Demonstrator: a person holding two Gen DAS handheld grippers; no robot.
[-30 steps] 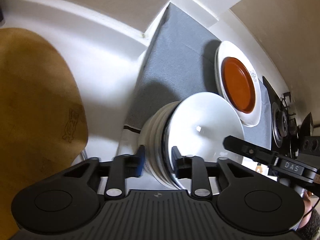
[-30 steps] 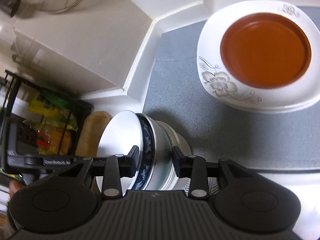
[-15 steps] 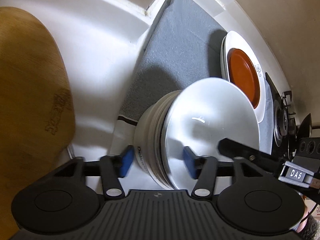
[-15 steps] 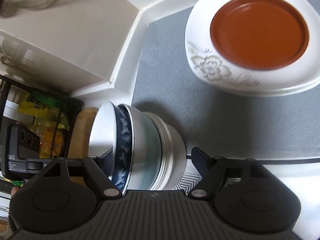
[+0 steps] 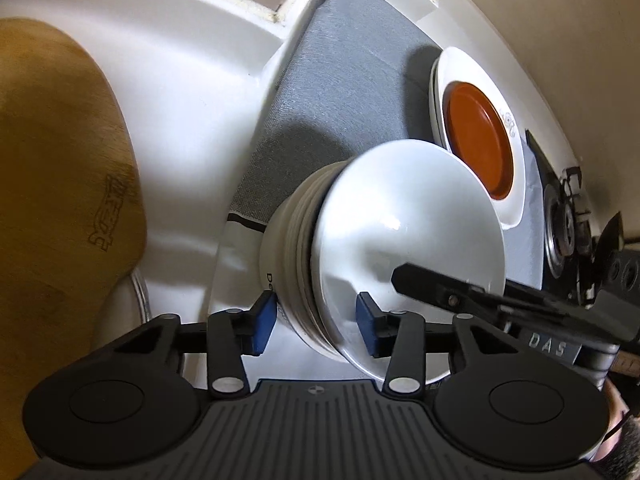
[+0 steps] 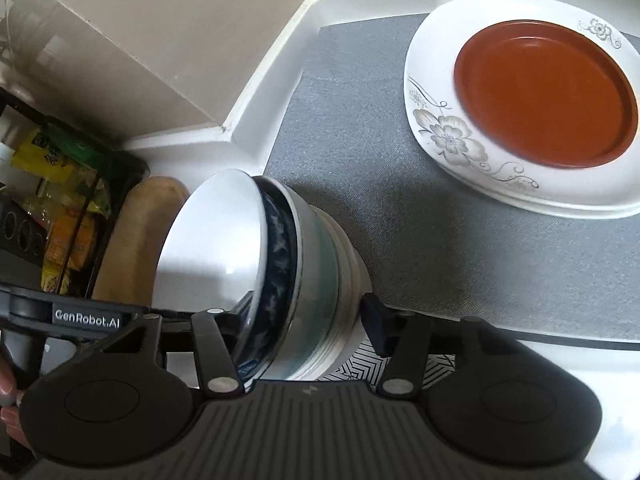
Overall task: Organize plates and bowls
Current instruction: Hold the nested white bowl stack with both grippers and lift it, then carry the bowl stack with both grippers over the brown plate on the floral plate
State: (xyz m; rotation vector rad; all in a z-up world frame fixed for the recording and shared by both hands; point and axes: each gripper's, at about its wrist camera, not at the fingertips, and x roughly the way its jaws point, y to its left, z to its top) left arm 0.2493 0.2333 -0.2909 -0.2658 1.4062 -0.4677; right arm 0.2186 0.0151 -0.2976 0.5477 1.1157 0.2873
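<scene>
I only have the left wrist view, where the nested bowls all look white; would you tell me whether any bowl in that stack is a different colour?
Observer: Yes. In the right wrist view, a dark blue patterned bowl sits directly under the top white bowl.
Operator: Thank you. Is the plate under the brown dish plain?
Observer: No. The white plate has a large grey flower printed on its rim.
Operator: What stands past the wooden board?
Observer: A black wire rack holding yellow packets.
</scene>
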